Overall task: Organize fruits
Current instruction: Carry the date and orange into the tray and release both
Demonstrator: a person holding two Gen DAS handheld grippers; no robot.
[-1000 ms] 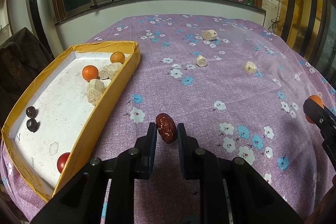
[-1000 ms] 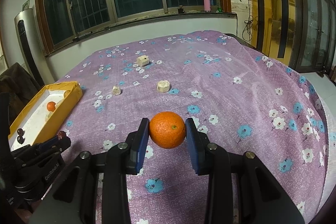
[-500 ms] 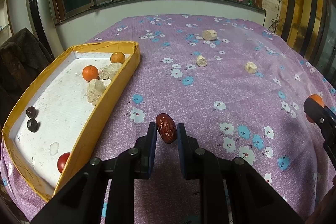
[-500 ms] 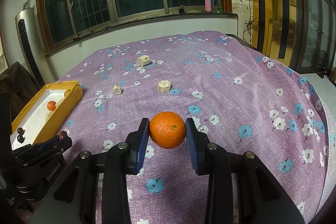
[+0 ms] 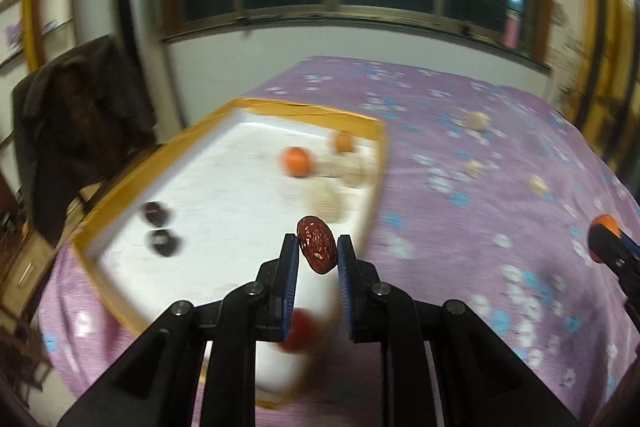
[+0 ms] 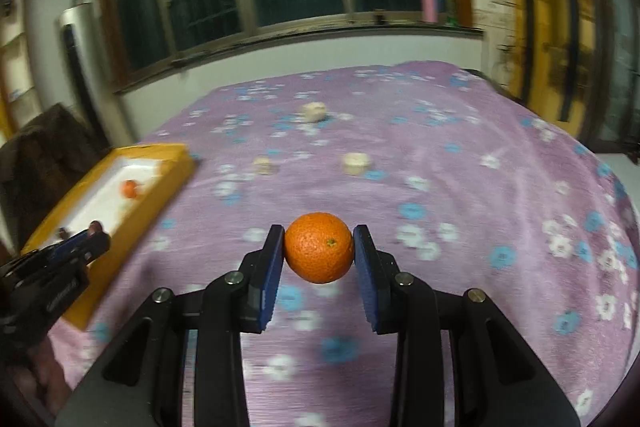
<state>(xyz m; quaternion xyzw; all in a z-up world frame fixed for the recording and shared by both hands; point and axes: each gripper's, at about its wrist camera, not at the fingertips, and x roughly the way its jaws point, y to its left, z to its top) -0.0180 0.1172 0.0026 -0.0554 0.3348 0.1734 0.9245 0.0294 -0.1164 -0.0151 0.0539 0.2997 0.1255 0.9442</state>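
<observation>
Left gripper (image 5: 318, 254) clamped on red date (image 5: 317, 244), pinched between both pads near the tips, top poking above them, held up over the near-right part of the yellow tray (image 5: 120, 187). Right gripper (image 6: 319, 247) clamped on orange (image 6: 319, 247), squeezed dead centre between the pads, held above the purple floral cloth (image 6: 480, 187), well apart from tray. In tray, blurred: two small oranges (image 5: 296, 161), two dark round fruits (image 5: 162, 242), one red fruit (image 5: 298, 335) below the left jaws, a few pale chunks (image 5: 326, 201), exact count unclear. On cloth: three pale chunks (image 6: 355, 163) spread toward the far side. Right gripper's tip with orange visible at right edge of left view.
</observation>
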